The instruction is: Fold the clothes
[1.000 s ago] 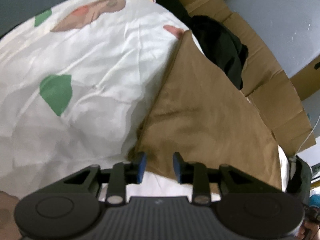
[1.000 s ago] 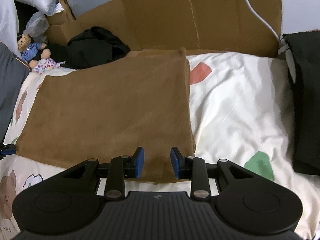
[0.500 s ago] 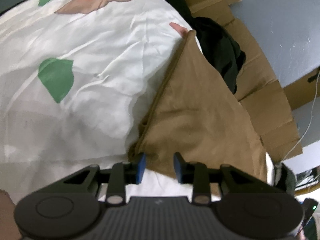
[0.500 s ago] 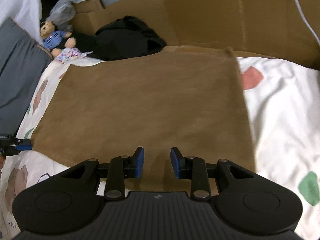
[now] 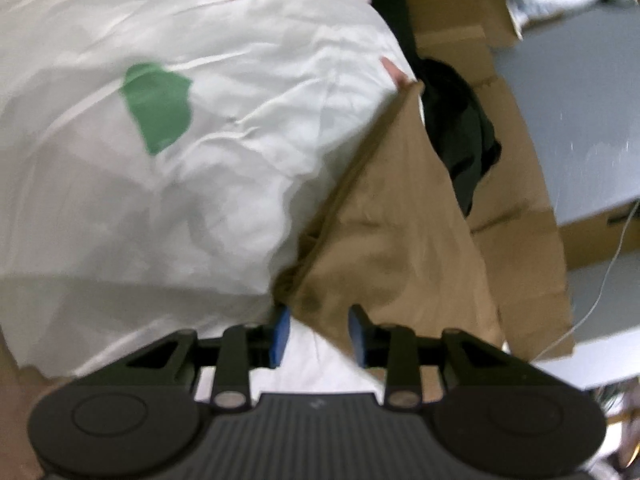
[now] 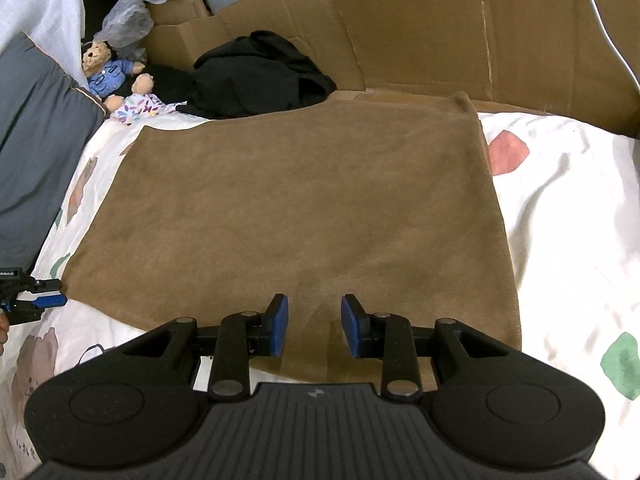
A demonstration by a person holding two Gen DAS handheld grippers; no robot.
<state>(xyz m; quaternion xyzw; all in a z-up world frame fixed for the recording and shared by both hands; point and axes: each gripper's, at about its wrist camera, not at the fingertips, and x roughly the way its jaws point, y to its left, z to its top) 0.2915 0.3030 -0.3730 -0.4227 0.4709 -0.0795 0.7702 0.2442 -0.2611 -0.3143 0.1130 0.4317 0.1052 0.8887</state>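
Lying flat on the bed's patterned sheet (image 6: 568,216), the brown garment (image 6: 296,208) reached the bed's far edge beside the cardboard (image 6: 420,28). The right hand-held gripper (image 6: 314,326) hovered over its near hem, jaws spread, pinching nothing. The left hand-held gripper (image 5: 319,334), jaws likewise spread, straddled the garment's near corner (image 5: 320,300).

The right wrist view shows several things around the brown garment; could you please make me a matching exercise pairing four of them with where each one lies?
Things:
1. brown garment
2. black clothing
3. teddy bear
4. cardboard

Places:
A. crumpled just beyond the brown cloth's far edge
B. spread flat on the patterned white sheet
C. flattened along the far side of the bed
D. far left corner, beside a grey pillow

Pairs: 1-B, 2-A, 3-D, 4-C
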